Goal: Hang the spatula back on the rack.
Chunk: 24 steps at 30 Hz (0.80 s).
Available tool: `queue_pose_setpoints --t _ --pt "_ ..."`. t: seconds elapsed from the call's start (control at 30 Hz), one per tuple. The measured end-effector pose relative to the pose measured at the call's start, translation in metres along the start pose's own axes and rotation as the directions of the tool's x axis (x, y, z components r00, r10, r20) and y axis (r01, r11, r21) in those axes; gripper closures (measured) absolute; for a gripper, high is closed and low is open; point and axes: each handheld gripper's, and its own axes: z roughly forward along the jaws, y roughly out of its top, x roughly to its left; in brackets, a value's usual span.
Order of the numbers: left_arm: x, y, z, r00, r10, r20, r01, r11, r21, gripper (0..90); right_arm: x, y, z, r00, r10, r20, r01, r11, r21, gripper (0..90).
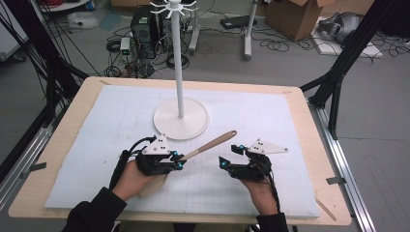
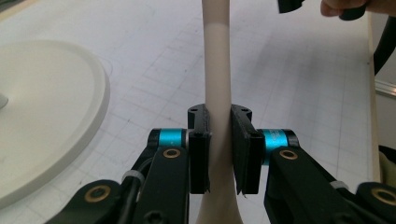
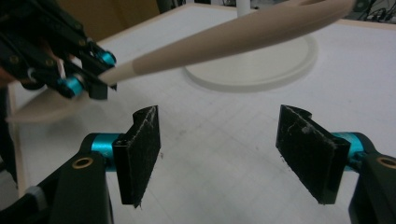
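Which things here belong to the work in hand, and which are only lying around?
In use:
- spatula, gripped by the left gripper
- right gripper, open beside it
- white stand

Lying around:
- cardboard box
- floor cables

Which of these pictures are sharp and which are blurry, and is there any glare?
High view: soft and low in detail, evenly lit, no glare. Left gripper view: left tool and spatula handle crisp, mat grid behind slightly soft. Right gripper view: right tool sharp, the spatula and the left tool blurred.
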Motion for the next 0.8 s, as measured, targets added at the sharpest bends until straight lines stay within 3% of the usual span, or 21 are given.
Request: queue_pose_setpoints --t 0.03,0.2,0.4,0.57,0.8 --pt "-0.002 0.001 0.001 1.0 0.0 0.0 0.0 1.0 -0.008 78.0 0.003 0.006 0.003 0.9997 0.022 -0.009 -0.023 1.0 -0.016 33.7" --pt "-0.008 0.004 0.001 0.9996 0.024 -0.012 -0.024 0.9996 -0.013 78.0 0.012 0.023 0.007 0.9991 0.035 -0.025 -0.037 0.997 -0.069 34.9" --pt "-0.009 0.01 -0.004 0.9977 0.034 -0.059 -0.035 0.9992 -0.017 78.0 0.022 0.044 0.006 0.9981 0.05 -0.036 -0.054 0.991 -0.124 38.8" --pt "-0.013 0.018 -0.007 0.9927 0.047 -0.112 -0.049 0.9986 -0.018 78.0 0.029 0.058 0.004 0.9987 0.039 -0.033 -0.045 0.983 -0.176 43.9" --pt "-0.015 0.029 -0.008 0.9903 0.027 -0.137 -0.036 0.9973 -0.064 77.9 0.04 0.081 -0.001 0.9997 0.021 -0.013 -0.024 0.973 -0.228 52.1"
